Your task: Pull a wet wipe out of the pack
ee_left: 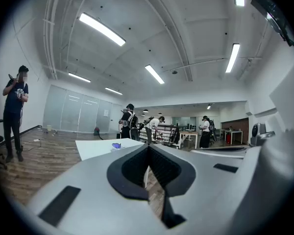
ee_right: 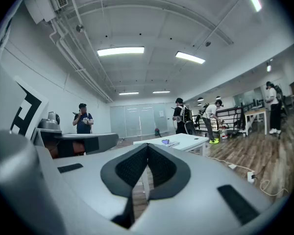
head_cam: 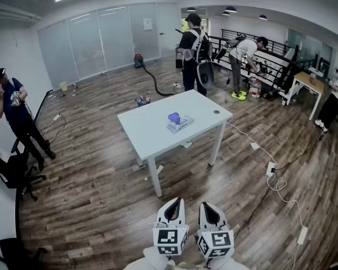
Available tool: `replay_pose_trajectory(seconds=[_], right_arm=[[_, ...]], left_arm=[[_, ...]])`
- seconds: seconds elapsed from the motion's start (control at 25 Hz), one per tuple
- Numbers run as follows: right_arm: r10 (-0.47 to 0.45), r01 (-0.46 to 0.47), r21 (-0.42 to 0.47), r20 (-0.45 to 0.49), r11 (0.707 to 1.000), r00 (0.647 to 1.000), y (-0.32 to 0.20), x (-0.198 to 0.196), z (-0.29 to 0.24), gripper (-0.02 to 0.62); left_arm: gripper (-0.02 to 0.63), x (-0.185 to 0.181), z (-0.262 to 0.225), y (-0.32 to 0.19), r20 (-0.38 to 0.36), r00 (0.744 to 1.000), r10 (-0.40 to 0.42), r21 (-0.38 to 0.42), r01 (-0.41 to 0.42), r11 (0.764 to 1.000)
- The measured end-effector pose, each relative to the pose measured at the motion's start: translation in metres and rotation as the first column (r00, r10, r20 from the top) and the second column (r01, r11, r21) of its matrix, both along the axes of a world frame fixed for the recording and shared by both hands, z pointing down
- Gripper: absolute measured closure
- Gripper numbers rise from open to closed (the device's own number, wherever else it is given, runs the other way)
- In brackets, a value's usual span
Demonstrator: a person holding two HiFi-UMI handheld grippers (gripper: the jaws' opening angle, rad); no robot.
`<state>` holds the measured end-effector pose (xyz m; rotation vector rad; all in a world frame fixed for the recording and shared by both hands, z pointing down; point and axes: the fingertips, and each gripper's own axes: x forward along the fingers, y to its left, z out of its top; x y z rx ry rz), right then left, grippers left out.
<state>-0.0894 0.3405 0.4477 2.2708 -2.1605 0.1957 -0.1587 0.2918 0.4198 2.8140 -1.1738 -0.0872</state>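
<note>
Head view suggests the approach step: left claw (head_cam: 174, 201) and right claw (head_cam: 208, 205), both pressed together and empty, hang well apart from the wipe pack (head_cam: 180, 124) on the bench (head_cam: 149, 133); next, close in.

Left tongs (head_cam: 173, 203) and right tongs (head_cam: 209, 206) making two, one white table (head_cam: 149, 129), one wipe pack (head_cam: 181, 123), four people (head_cam: 12, 108) (head_cam: 192, 49) (head_cam: 242, 55) (head_cam: 333, 97)

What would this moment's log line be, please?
left hand-held gripper: shut, empty | right hand-held gripper: shut, empty | wipe pack: on table, untouched
</note>
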Motion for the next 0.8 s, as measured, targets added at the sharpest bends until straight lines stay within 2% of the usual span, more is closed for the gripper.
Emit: replay_pose_trajectory(seconds=[0.8], right_arm=[[0.007, -0.006, -0.031, 0.036, 0.999, 0.999, 0.002, 0.026, 0.016, 0.586]], left_arm=[[0.606, 0.018, 0.006, 0.002, 0.023, 1.0, -0.015, 0.02, 0.014, 1.0]])
